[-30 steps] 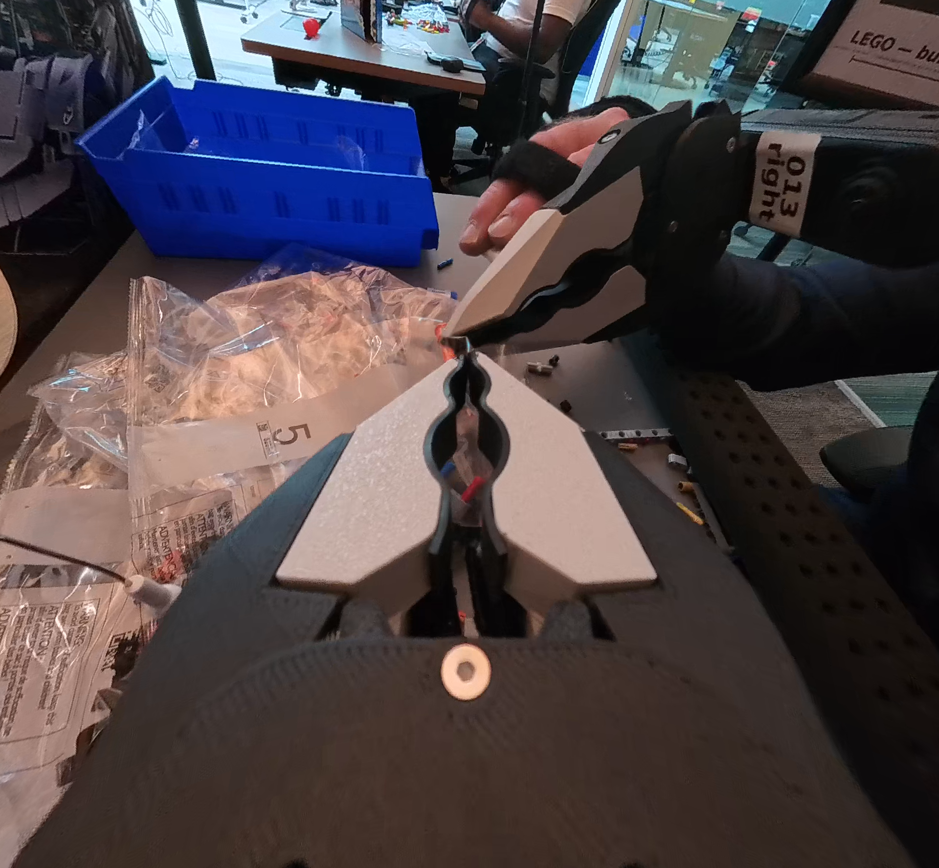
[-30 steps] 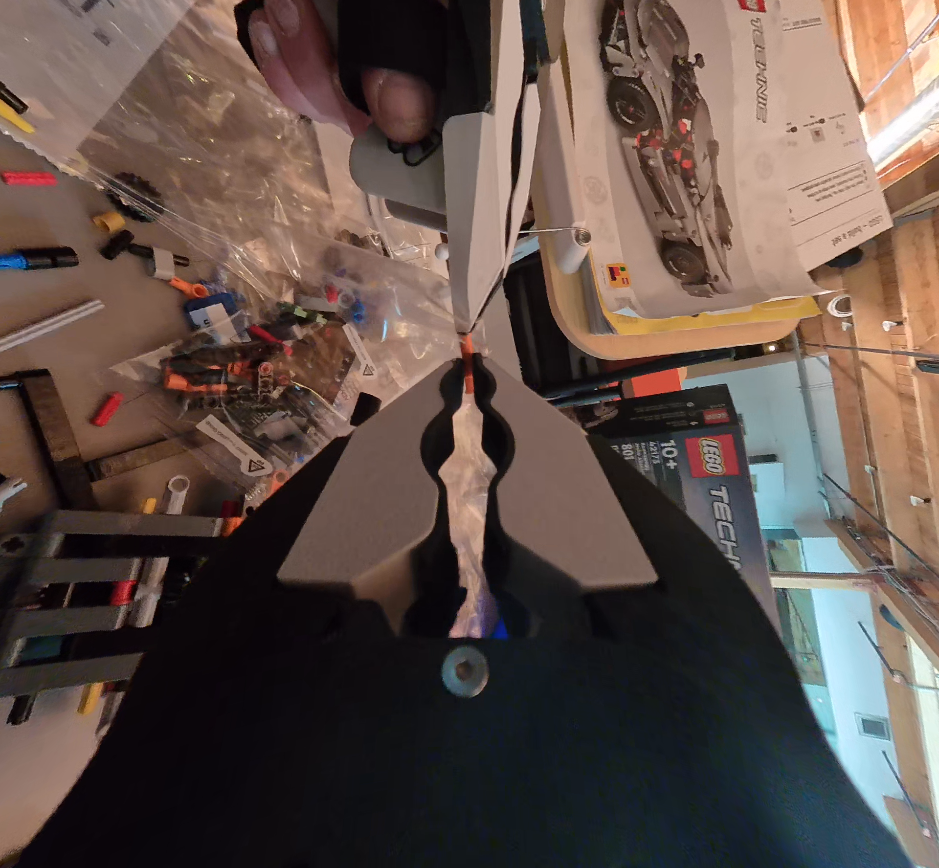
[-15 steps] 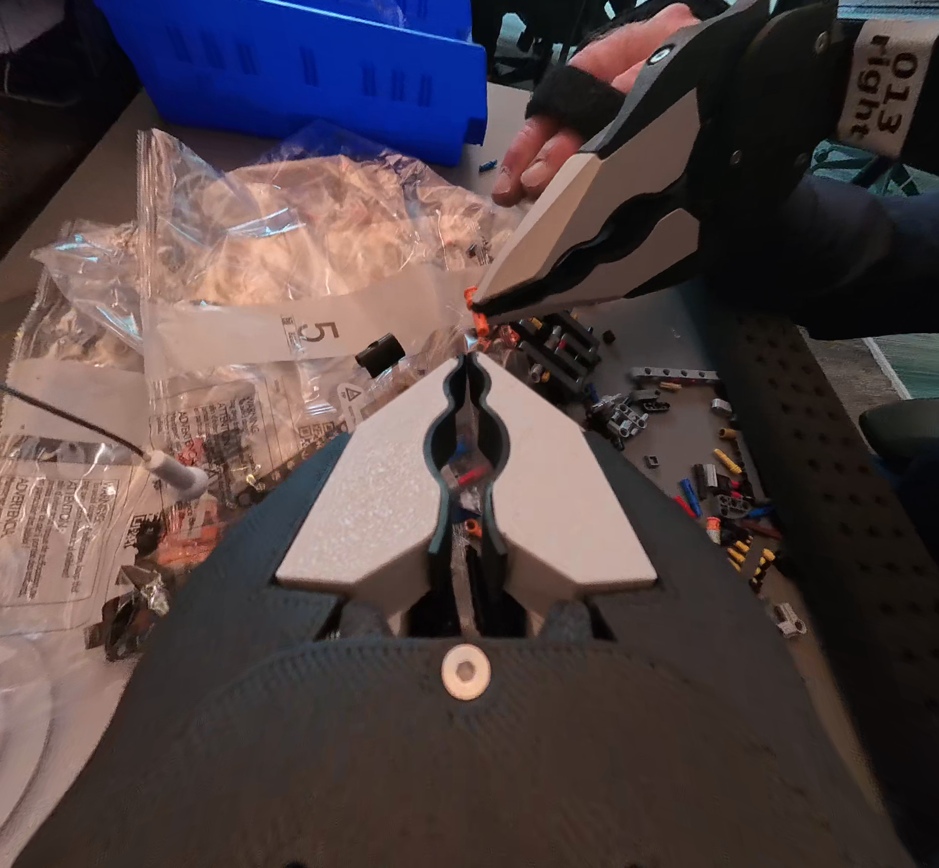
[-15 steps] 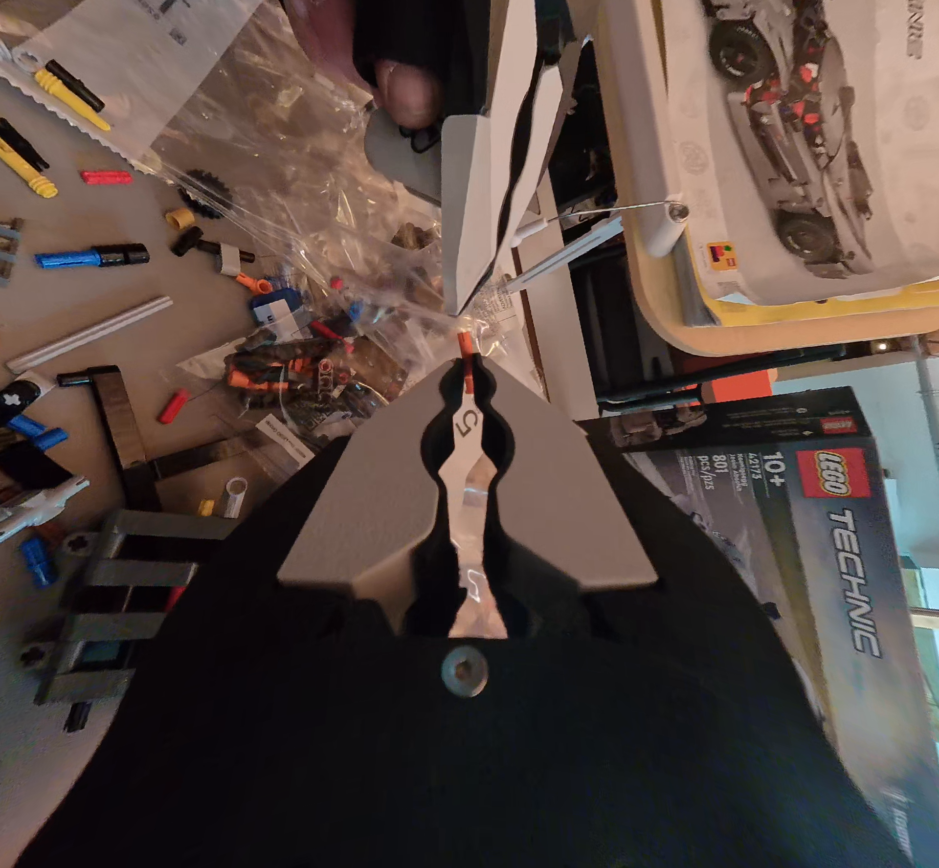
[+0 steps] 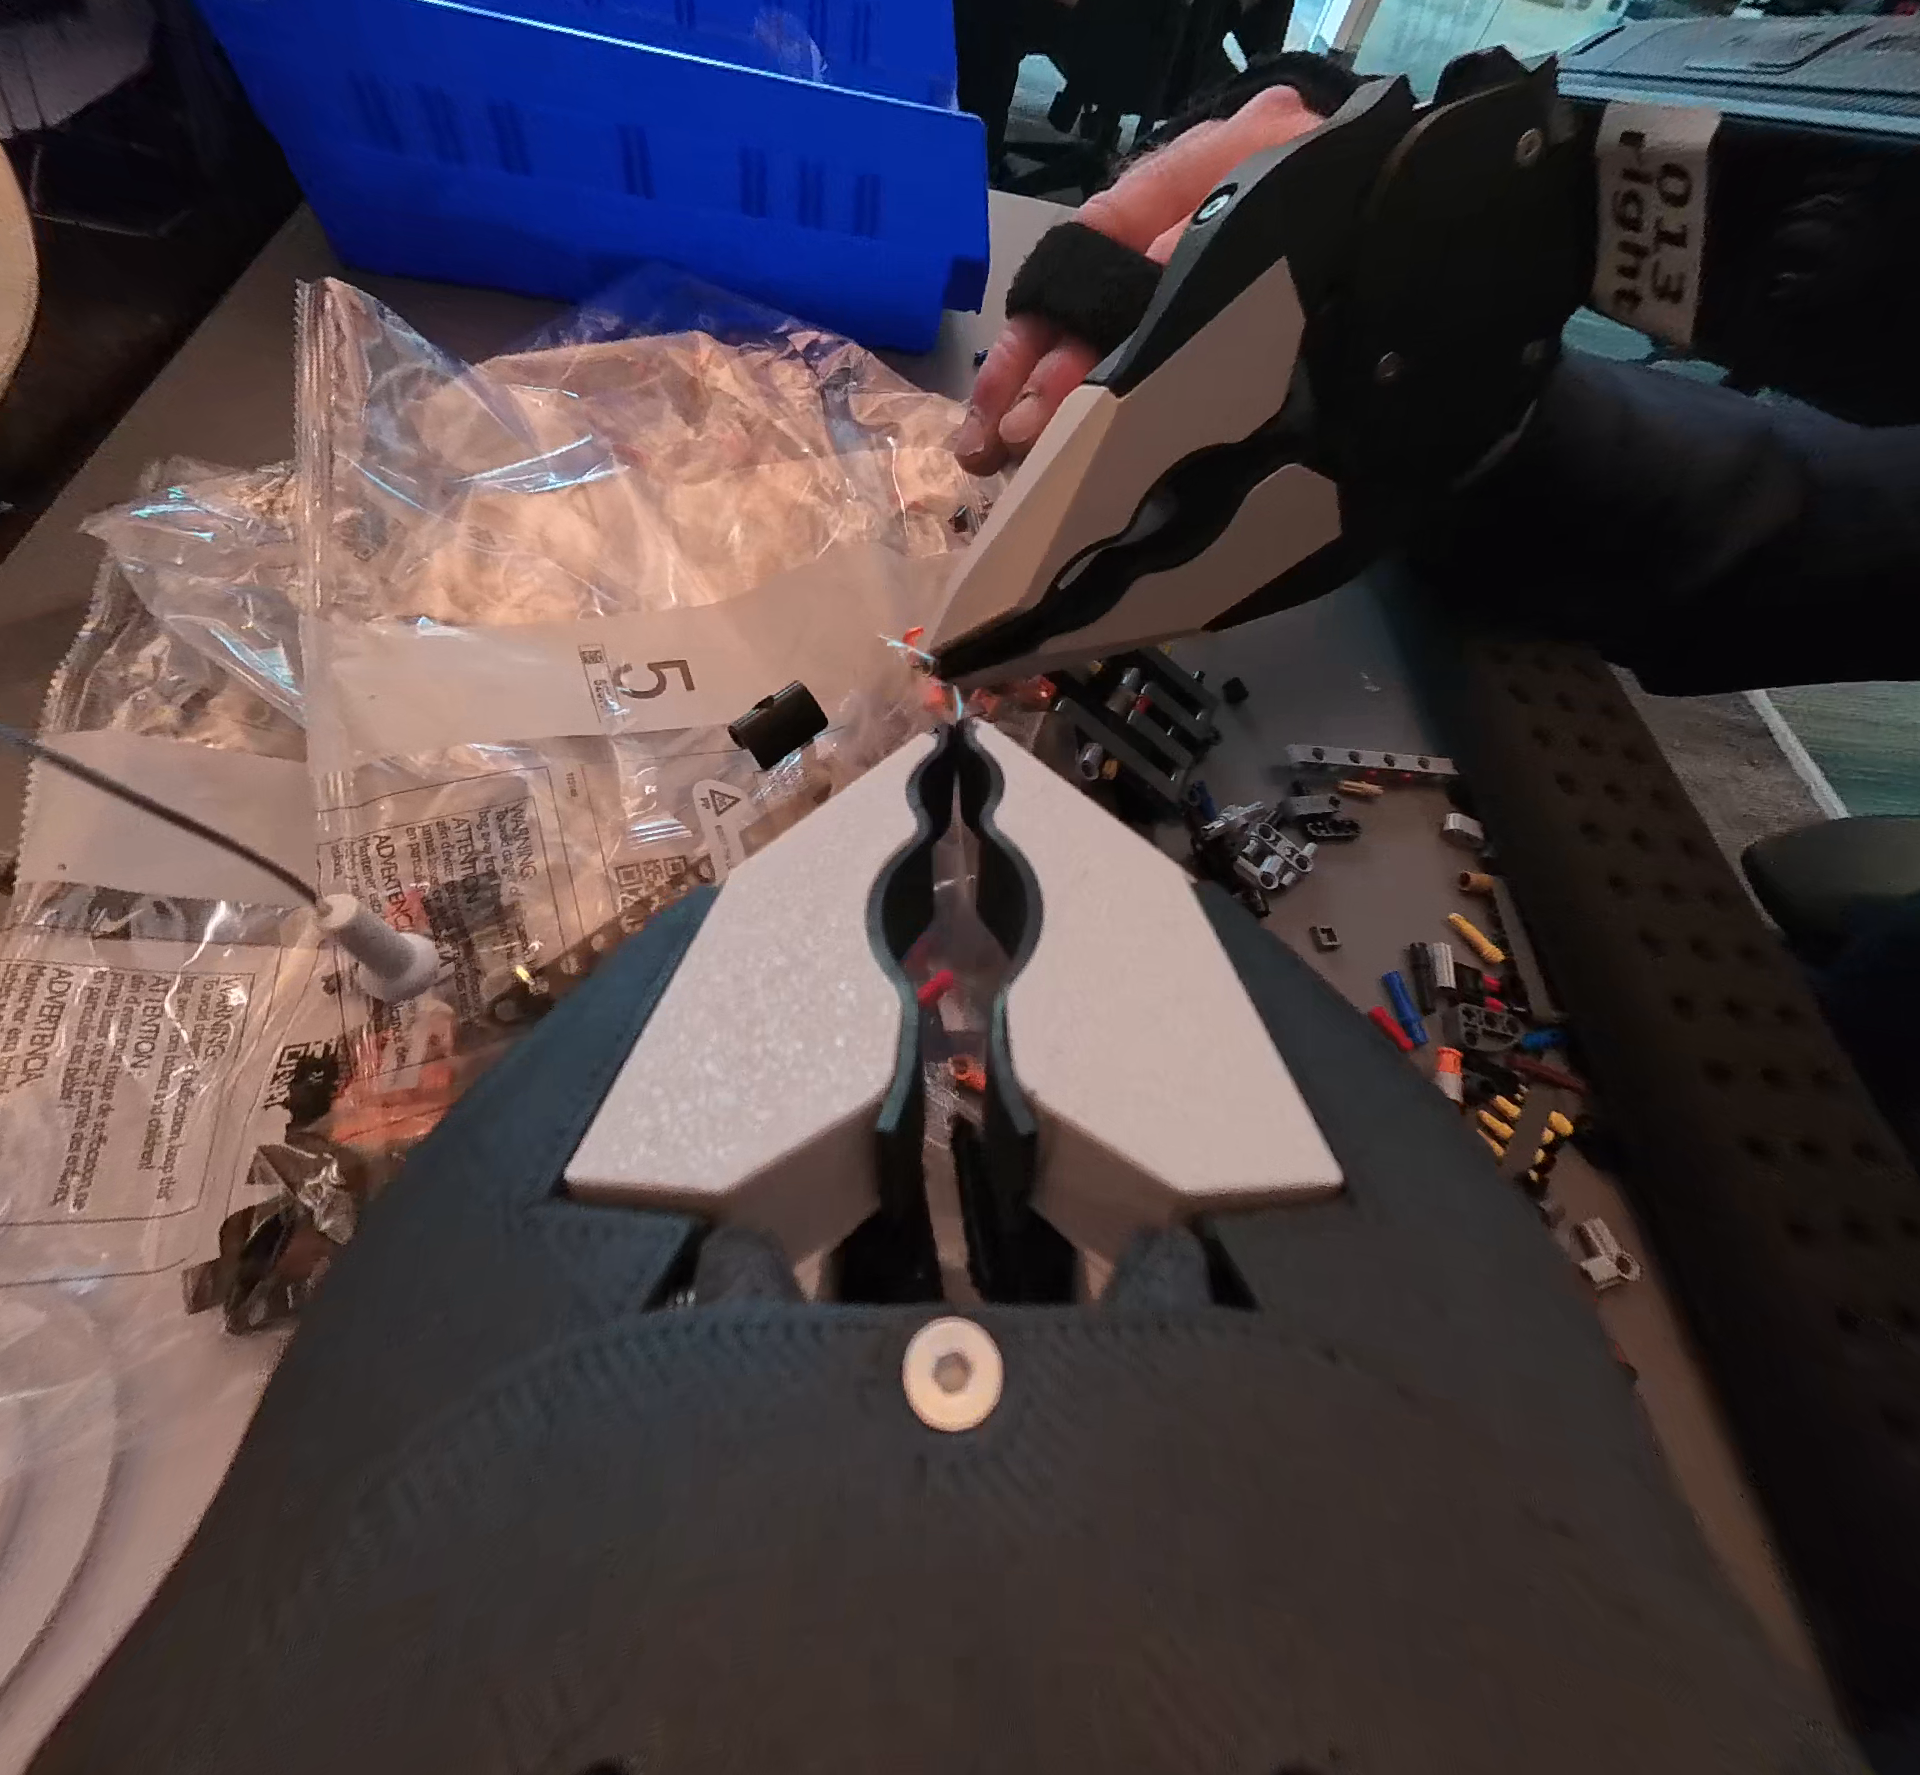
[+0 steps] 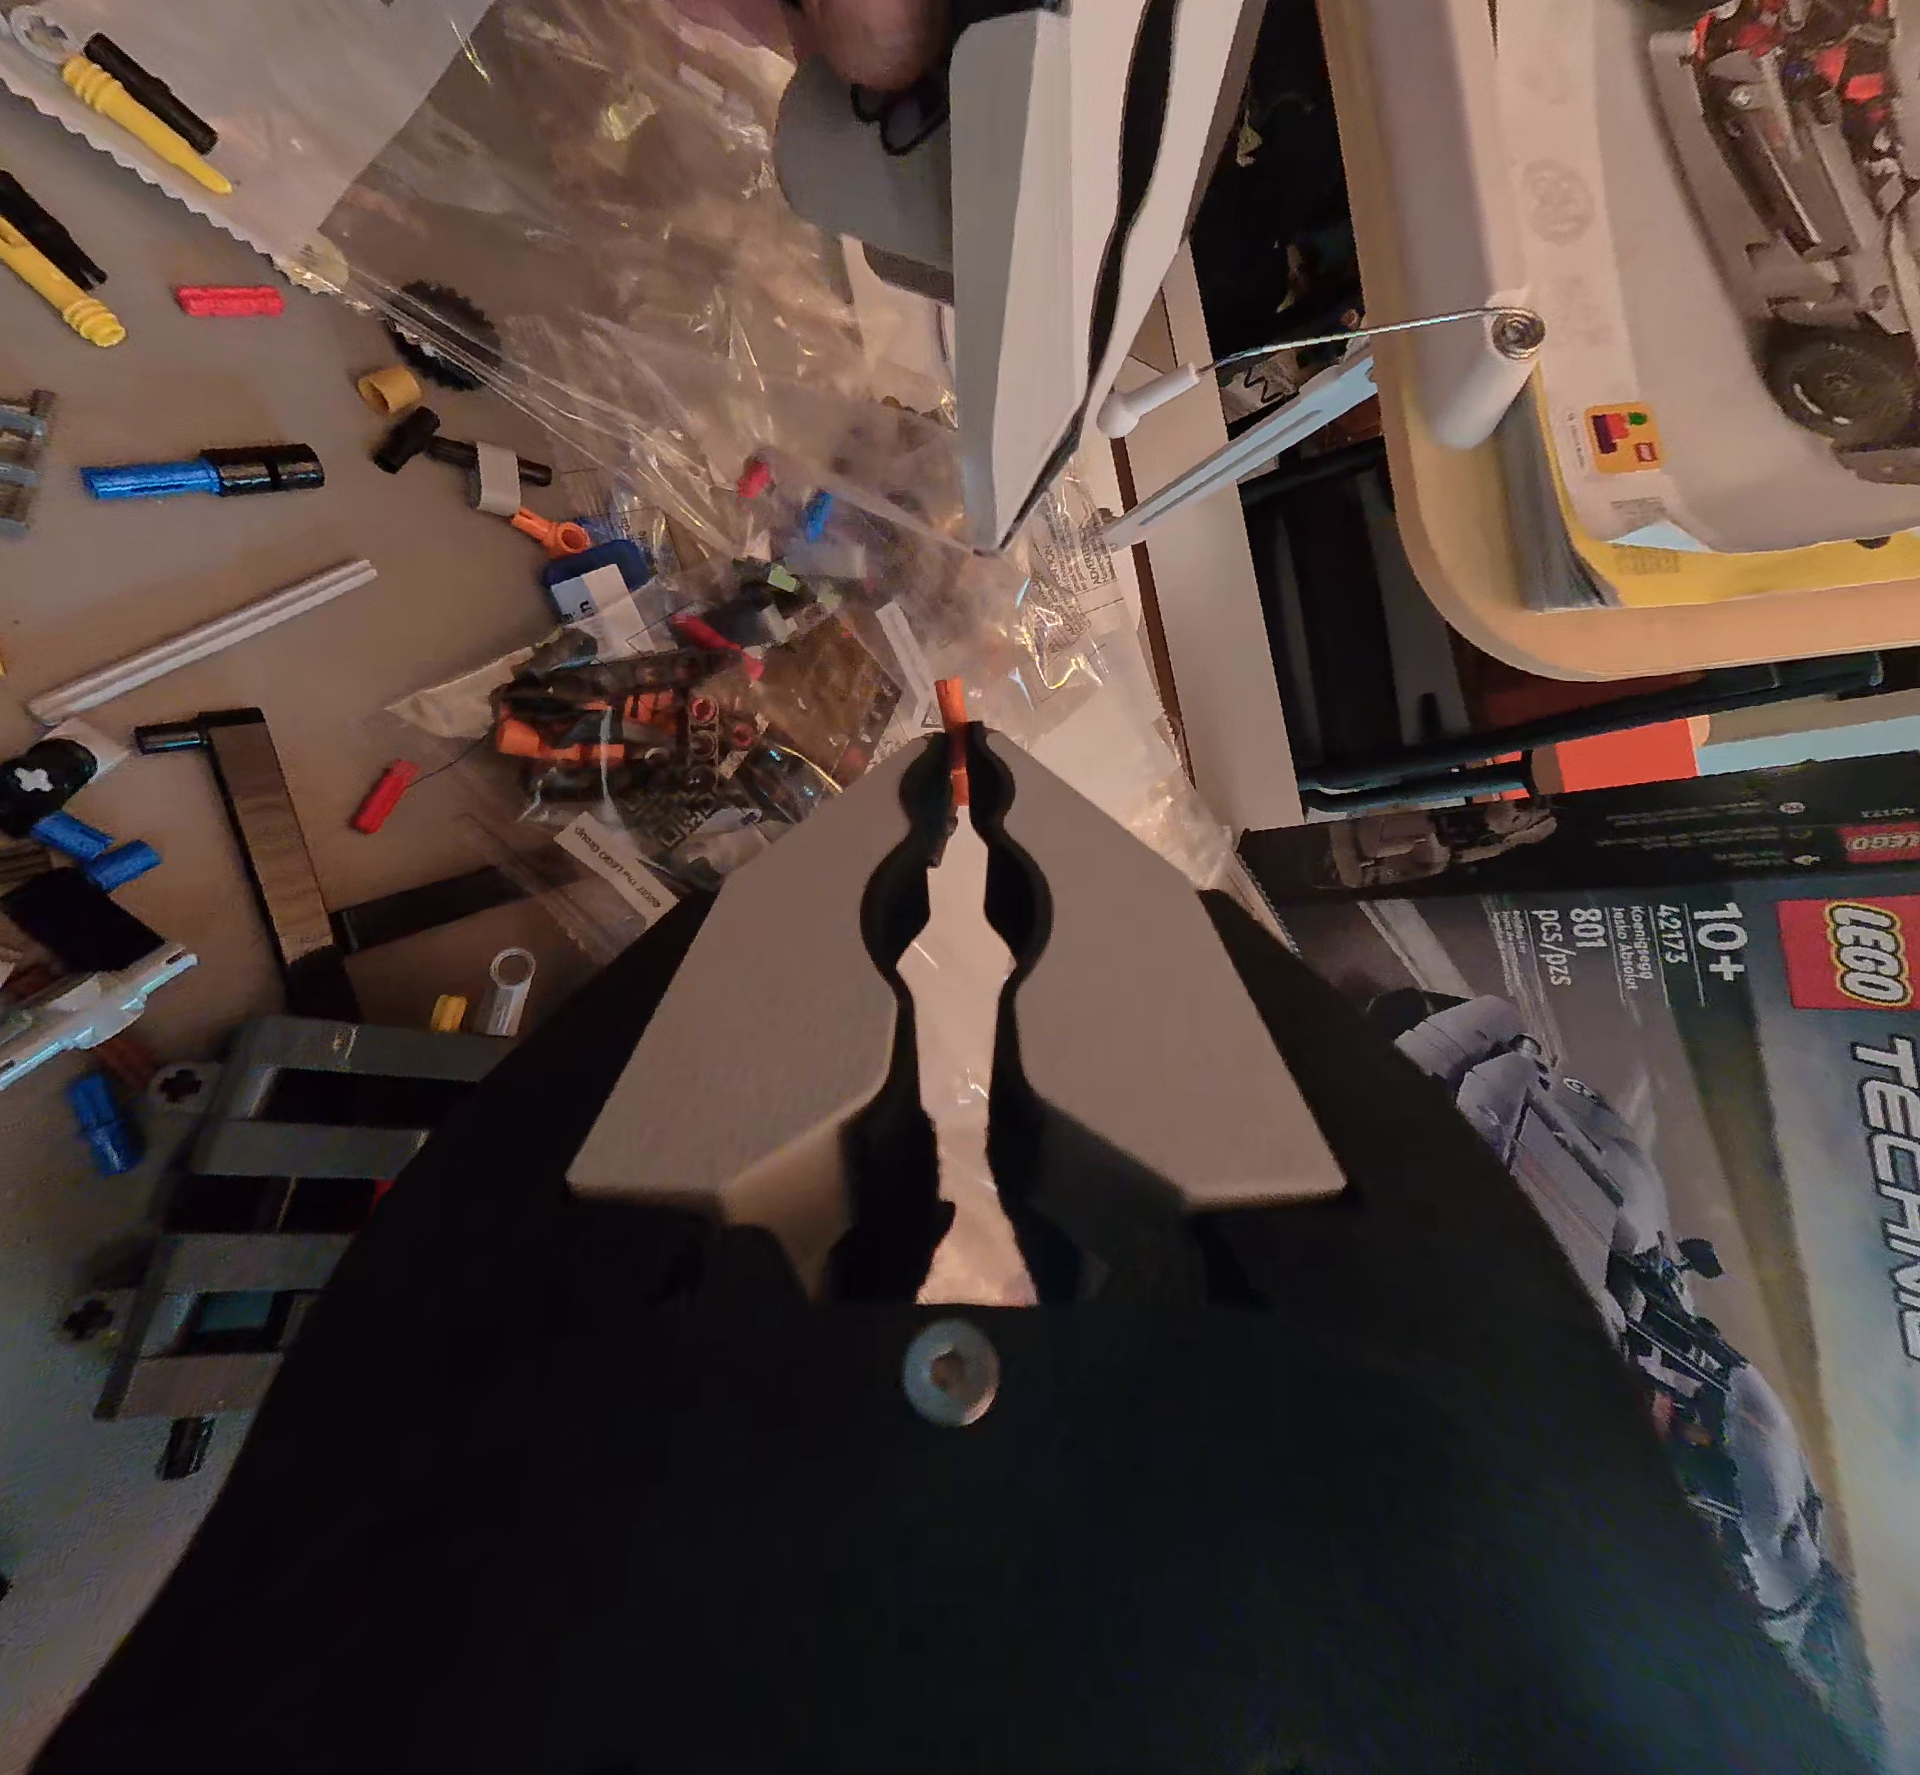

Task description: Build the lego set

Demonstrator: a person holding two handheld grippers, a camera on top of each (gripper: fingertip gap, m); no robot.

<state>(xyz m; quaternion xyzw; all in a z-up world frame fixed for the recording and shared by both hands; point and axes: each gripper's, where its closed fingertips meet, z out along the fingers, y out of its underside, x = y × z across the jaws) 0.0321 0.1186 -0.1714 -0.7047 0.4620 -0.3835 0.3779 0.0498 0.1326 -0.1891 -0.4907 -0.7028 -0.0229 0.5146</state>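
Observation:
My right gripper is shut on a small orange pin that sticks out past its tips. In the left wrist view it comes in from the right, just above my left gripper. My left gripper is shut on the thin film of a clear plastic parts bag, and the film shows between its fingers. In the right wrist view the left gripper hangs from the top with the film pulled taut at its tip. The two tips are a short way apart.
Several clear bags lie on the table at the left, in front of a blue bin. Loose small parts and a grey frame assembly lie on the table. The instruction booklet and set box stand beside it. The grippers are tip to tip, or close to it.
Both grippers have dropped closer to the table and bags. The right gripper's tip, still holding the orange pin, has drawn away from the left gripper's tip.

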